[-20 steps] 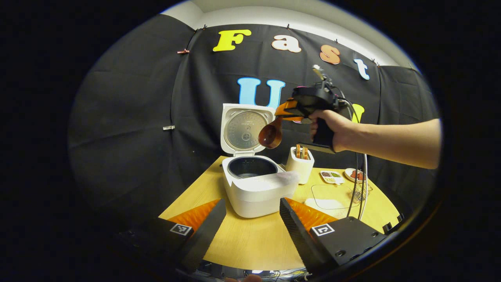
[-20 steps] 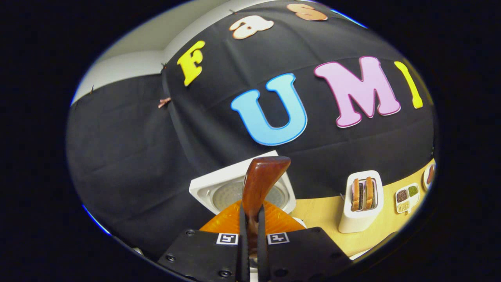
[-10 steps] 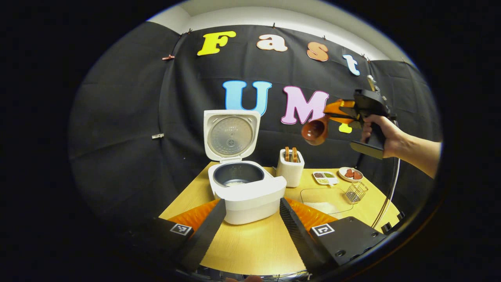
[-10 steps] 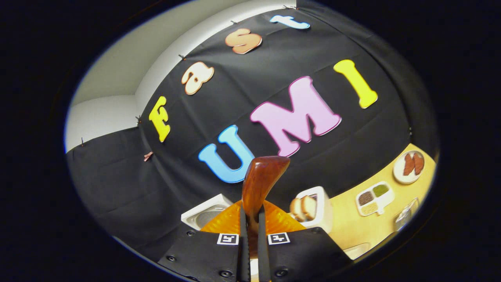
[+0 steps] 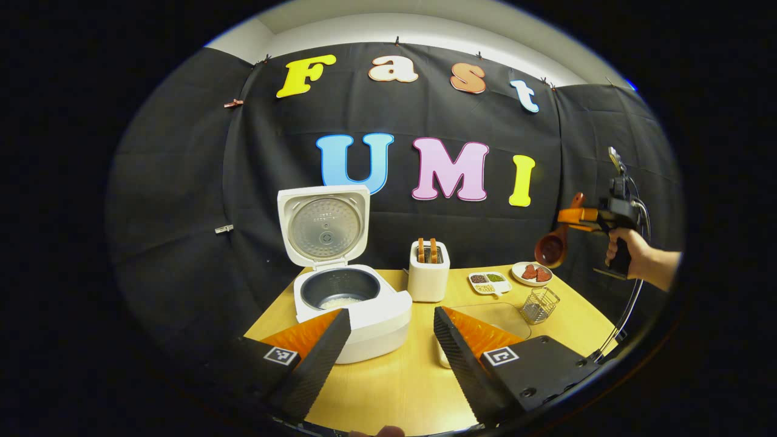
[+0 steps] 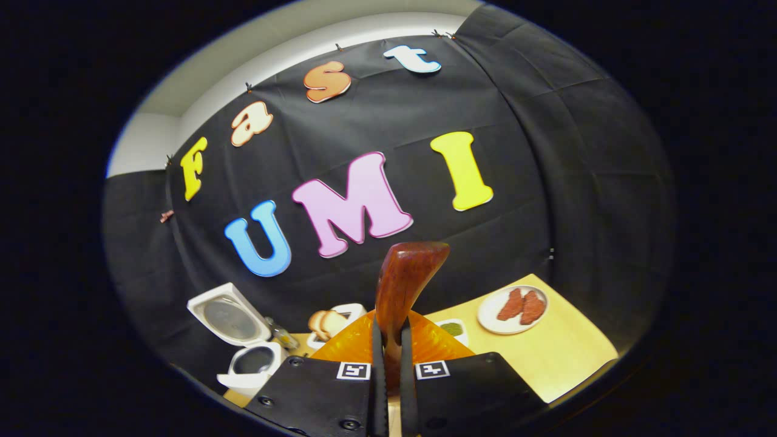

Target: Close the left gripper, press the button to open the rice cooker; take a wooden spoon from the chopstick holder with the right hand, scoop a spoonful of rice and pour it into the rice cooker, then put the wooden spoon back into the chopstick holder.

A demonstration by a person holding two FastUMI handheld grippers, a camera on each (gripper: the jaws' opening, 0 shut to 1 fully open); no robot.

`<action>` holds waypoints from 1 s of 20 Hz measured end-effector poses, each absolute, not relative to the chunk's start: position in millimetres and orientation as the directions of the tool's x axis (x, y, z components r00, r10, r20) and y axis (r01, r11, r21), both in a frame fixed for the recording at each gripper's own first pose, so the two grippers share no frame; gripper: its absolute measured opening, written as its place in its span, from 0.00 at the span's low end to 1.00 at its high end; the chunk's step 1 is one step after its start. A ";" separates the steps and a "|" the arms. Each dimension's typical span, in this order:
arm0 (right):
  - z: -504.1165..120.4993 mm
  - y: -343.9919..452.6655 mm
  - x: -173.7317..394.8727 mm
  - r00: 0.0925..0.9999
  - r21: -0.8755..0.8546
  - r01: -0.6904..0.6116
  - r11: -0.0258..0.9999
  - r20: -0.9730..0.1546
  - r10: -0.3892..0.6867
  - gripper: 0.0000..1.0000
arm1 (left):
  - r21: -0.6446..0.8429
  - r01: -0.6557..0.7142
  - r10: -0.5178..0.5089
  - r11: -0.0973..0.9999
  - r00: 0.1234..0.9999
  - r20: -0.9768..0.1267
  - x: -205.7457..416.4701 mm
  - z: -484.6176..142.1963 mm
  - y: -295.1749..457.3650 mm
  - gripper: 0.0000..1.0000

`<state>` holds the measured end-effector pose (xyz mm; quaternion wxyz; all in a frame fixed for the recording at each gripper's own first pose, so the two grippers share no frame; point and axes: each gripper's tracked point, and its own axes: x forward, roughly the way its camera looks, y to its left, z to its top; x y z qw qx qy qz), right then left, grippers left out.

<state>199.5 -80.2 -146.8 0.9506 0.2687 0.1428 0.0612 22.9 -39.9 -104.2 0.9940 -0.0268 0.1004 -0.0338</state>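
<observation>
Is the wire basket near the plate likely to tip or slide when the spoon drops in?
The wire basket looks open-meshed, so probably light and easy to push. It is narrow and upright, so a long spoon leaning on its rim might tip it. The table looks smooth, so it may slide.

- A black cloth (image 5: pixel 425 115) hangs across the back of the booth, held up by small clips.
- Above the cloth is a plain white wall (image 5: pixel 388 27).
- A round desk (image 5: pixel 394 388) of light wood stands in front of the cloth.
- The light is bright and even.
</observation>
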 end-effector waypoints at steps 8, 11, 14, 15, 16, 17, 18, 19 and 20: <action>-282.0 -112.6 205.4 0.891 0.494 0.057 0.868 -0.417 0.179 0.12 | -0.048 0.017 -0.028 0.999 0.974 -0.225 41.3 -81.8 -71.0 0.95; -316.0 -98.7 209.4 0.867 0.477 0.048 0.877 -0.456 0.200 0.12 | -0.030 -0.016 0.009 0.999 0.978 -0.210 41.5 -66.3 -70.8 0.95; -342.4 -87.3 211.5 0.838 0.478 0.043 0.878 -0.495 0.228 0.13 | -0.020 -0.038 0.034 0.999 0.982 -0.184 43.5 -47.7 -68.5 0.95; -350.2 -85.3 212.3 0.827 0.476 0.046 0.878 -0.511 0.234 0.13 | -0.018 -0.043 0.039 0.999 0.984 -0.172 45.2 -42.1 -68.2 0.95; -358.2 -81.9 211.6 0.814 0.478 0.048 0.877 -0.528 0.242 0.13 | -0.015 -0.046 0.043 0.999 0.986 -0.161 46.6 -36.6 -66.9 0.95; -364.3 -82.3 211.2 0.805 0.481 0.058 0.875 -0.541 0.244 0.13 | -0.008 -0.049 0.047 0.999 0.988 -0.150 48.8 -31.7 -65.3 0.95; -369.5 -82.6 208.5 0.795 0.494 0.066 0.867 -0.551 0.253 0.13 | -0.002 -0.054 0.054 0.999 0.989 -0.136 51.9 -25.1 -62.0 0.95; -375.0 -84.8 206.0 0.785 0.504 0.077 0.860 -0.562 0.259 0.13 | 0.005 -0.057 0.057 0.998 0.991 -0.121 54.3 -17.8 -59.0 0.95; -377.0 -84.0 201.8 0.774 0.519 0.080 0.851 -0.570 0.275 0.15 | 0.011 -0.060 0.061 0.998 0.993 -0.103 58.4 -10.2 -55.9 0.95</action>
